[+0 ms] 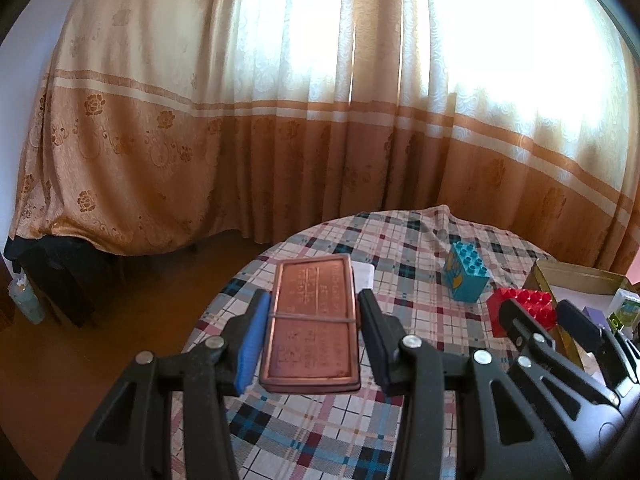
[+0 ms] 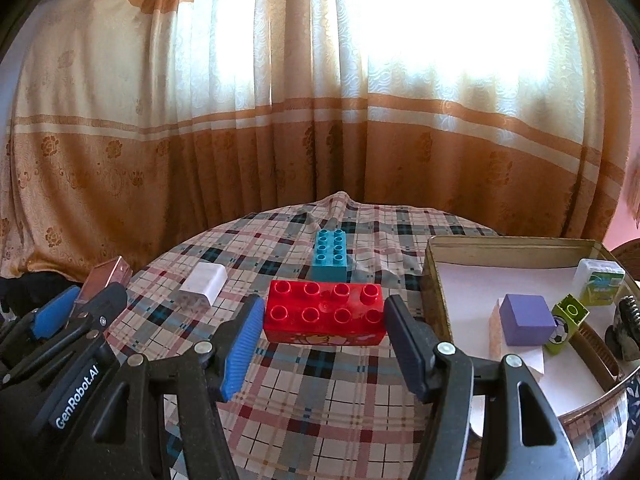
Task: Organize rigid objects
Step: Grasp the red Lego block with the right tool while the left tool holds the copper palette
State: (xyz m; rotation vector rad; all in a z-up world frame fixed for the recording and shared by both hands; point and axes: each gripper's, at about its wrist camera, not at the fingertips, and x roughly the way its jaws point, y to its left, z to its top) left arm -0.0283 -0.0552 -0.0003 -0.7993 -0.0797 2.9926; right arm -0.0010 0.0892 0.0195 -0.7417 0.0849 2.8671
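Note:
A copper-coloured flat tin [image 1: 312, 320] with a rubber band lies on the checked tablecloth between the fingers of my left gripper [image 1: 314, 336]; the jaws stand open with small gaps on both sides. It also shows in the right wrist view [image 2: 106, 280]. A red toy brick [image 2: 324, 312] lies between the fingers of my right gripper [image 2: 320, 344], which is open around it. The red brick [image 1: 524, 308] and right gripper [image 1: 556, 328] show in the left wrist view. A teal brick [image 2: 330, 254] stands behind it.
A white adapter [image 2: 202, 286] lies left of the red brick. A gold tin box [image 2: 436, 280] at right holds a purple cube [image 2: 526, 320], a green block [image 2: 566, 322] and a small carton [image 2: 598, 282]. Curtains hang behind the round table [image 1: 320, 432].

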